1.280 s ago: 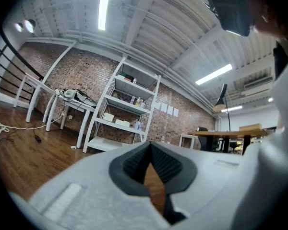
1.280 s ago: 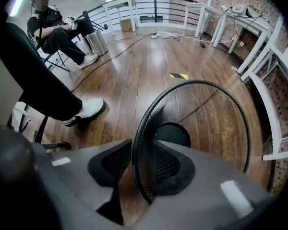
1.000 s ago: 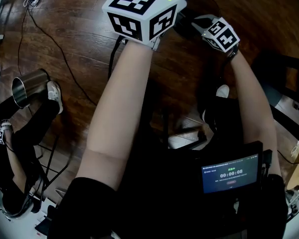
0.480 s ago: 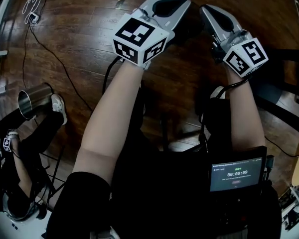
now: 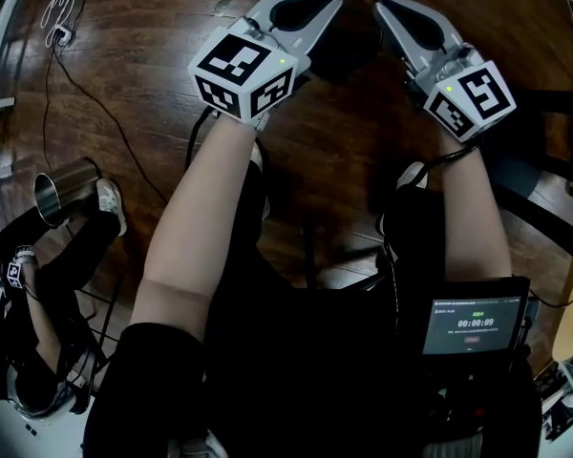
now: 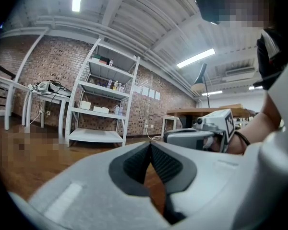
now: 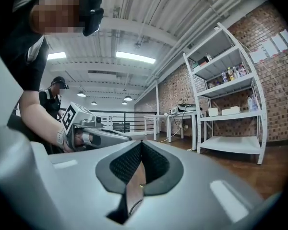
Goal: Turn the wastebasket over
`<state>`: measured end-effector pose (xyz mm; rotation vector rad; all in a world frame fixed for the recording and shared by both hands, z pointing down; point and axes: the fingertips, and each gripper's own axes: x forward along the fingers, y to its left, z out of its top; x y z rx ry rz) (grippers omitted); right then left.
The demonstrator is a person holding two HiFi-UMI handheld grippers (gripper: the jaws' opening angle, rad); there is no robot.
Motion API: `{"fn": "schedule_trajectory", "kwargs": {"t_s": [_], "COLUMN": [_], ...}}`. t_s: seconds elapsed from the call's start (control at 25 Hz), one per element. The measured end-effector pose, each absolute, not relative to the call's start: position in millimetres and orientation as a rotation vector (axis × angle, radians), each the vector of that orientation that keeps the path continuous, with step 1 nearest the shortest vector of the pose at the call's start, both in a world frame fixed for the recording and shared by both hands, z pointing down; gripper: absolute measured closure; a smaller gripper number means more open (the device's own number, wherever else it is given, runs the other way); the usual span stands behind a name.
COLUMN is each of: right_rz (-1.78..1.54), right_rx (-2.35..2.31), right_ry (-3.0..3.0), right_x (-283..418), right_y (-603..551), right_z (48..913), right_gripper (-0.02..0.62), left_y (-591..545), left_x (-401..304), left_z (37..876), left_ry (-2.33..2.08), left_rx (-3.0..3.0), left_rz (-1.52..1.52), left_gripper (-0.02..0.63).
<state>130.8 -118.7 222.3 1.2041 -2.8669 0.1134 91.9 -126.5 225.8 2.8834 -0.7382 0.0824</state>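
In the head view my left gripper [image 5: 332,4] and right gripper [image 5: 386,8] are held up side by side over the wooden floor, pointing level and away from me. A dark round shape [image 5: 349,51] lies on the floor below and between them; I cannot tell whether it is the wastebasket. In the left gripper view the left gripper [image 6: 150,144] has its pads together with nothing between them, and the right gripper [image 6: 201,133] shows beside it. The right gripper [image 7: 141,143] is likewise shut and empty in its own view.
A shiny metal bin [image 5: 62,191] lies at the left by another person's shoe [image 5: 110,203]. Cables [image 5: 105,93] run over the floor. A dark frame [image 5: 544,151] stands at the right. A screen [image 5: 473,322] hangs at my waist. White shelving [image 6: 103,99] lines the brick wall.
My right gripper has risen from low near the floor, turning from pointing down to level beside the left one. My left gripper has shifted a little down and left in the picture.
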Motion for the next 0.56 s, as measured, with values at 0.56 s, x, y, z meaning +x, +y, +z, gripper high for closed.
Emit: {"fn": "schedule_trajectory", "kwargs": {"t_s": [0.56], "right_rz": [0.108], "right_rx": [1.165], "right_ry": [-2.879], "right_x": [126.9], "right_y": [-115.2], "right_z": [225.6], "right_gripper": [0.586], "left_y": [-120.2], "left_x": [99.9], "left_z": [223.4], "left_ry": [-0.688], "left_rx": [2.910], "left_rz": [0.054], "left_gripper": [0.603]}}
